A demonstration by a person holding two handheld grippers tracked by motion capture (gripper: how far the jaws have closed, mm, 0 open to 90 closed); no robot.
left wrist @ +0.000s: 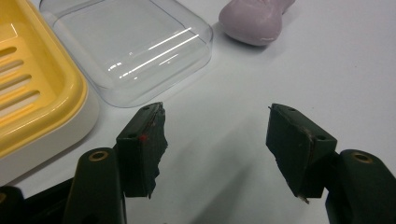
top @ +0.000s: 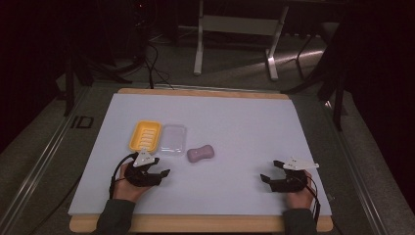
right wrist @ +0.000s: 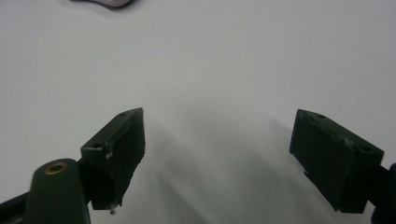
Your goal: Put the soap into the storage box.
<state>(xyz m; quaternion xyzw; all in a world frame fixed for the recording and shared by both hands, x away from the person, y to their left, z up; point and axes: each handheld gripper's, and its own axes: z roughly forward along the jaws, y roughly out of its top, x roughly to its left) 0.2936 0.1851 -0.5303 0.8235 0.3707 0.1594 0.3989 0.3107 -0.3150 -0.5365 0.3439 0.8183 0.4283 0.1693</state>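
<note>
Left gripper [top: 155, 170] resting at lower left of the table [top: 244, 127], fingers [left wrist: 144, 144] spreading empty just below the clear lid [top: 173, 138], yellow tray [top: 145, 135] lying beside it, pink soap [top: 201, 153] sitting centre, right gripper [top: 269, 175] waiting lower right, fingers spreading empty

Glossy clear plastic lid [left wrist: 135, 51], glossy yellow plastic soap dish [left wrist: 35, 88]
</note>
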